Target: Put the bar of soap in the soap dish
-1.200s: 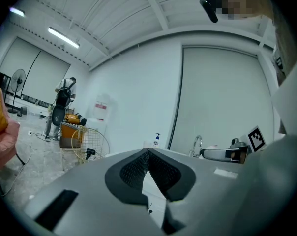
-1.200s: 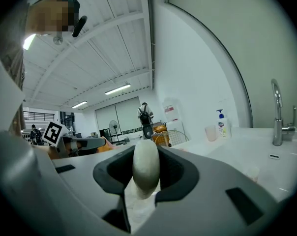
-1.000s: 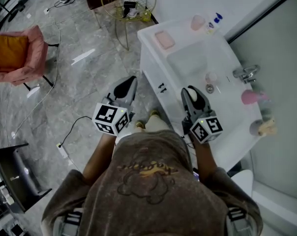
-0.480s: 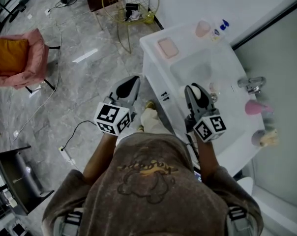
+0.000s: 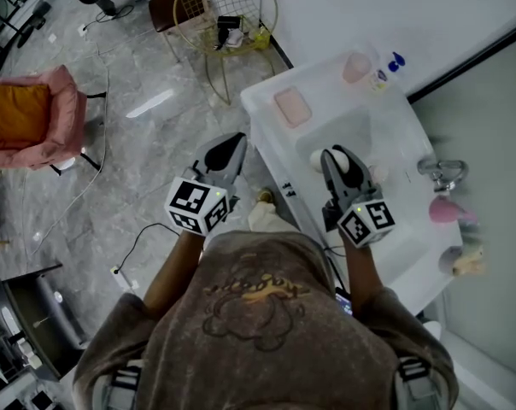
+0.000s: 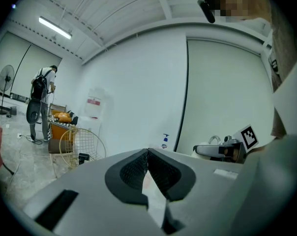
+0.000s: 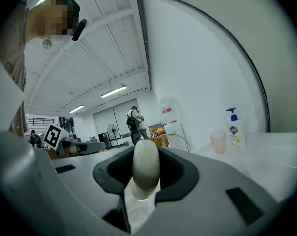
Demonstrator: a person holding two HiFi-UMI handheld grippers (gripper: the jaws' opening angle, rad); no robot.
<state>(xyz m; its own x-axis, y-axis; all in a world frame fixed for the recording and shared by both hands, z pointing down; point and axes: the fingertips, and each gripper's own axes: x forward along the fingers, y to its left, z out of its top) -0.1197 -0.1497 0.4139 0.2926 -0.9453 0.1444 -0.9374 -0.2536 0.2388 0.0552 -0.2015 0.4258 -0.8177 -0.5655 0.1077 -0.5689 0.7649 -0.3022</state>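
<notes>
My right gripper (image 5: pixel 343 164) hangs over the near part of the white vanity (image 5: pixel 266 135), shut on a pale oval bar of soap (image 5: pixel 345 166). In the right gripper view the soap (image 7: pixel 145 167) stands on edge between the dark pads. The pink soap dish (image 5: pixel 292 107) lies flat at the vanity's far left corner, beyond and to the left of the right gripper. My left gripper (image 5: pixel 226 150) is off the vanity's left edge, over the floor. In the left gripper view its jaws (image 6: pixel 147 157) meet with nothing between them.
A sink basin (image 5: pixel 365 131) lies right of the dish, with a faucet (image 5: pixel 442 176) at the wall. A pink cup (image 5: pixel 356 67) and a pump bottle (image 5: pixel 386 72) stand at the back. A gold wire chair (image 5: pixel 232 15) and a pink armchair (image 5: pixel 32 101) are on the marble floor.
Both grippers have travelled along the vanity's front toward its far end, so the soap dish is nearer to them. The soap has stayed in the right gripper.
</notes>
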